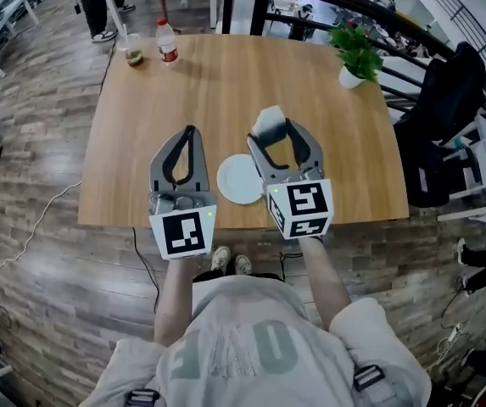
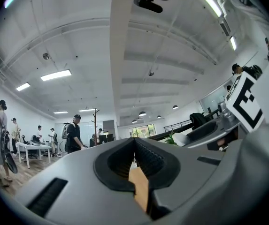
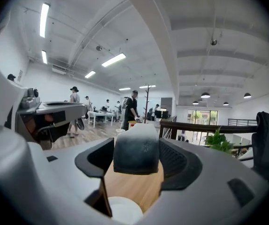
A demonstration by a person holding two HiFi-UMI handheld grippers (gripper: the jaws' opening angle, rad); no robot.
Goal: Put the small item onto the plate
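Small item: a soft-looking block [image 1: 270, 120], pale on top and shading to dark grey lower down, sat between the fingers of the right gripper [image 1: 280, 131].
Right gripper fingers: they were closed on the block, one finger pressed to each of its sides. In the right gripper view [image 3: 136, 146] the block [image 3: 136, 154] filled the gap near the tips.
Item against the fingers: its pale top rose past the fingertips, and its lower edge stopped short of the deep part of the gap, where bare wood showed.
Item against the plate: it was apart from the white plate [image 1: 238, 179]. In the head view it sat beyond the plate's far right edge. In the right gripper view the plate [image 3: 122, 213] showed low down, beneath the block.
Plate: it lay empty on the desk [image 1: 226, 91] near the near edge, between the two grippers.
Left gripper fingers: the left gripper [image 1: 190, 131] was closed with nothing held. In its own view [image 2: 134, 142] the tips met, with a sliver of desk [image 2: 140, 187] below them.
Writing: each gripper's cube [image 1: 183, 233] bore black-and-white square patterns and no words.
Bottle: it [image 1: 167, 41] stood at the desk's far left with a red label, its print too small to read.
Cup: it [image 1: 132, 51] stood just beside the bottle.
Plant: it [image 1: 357, 51] stood in a white pot at the far right corner.
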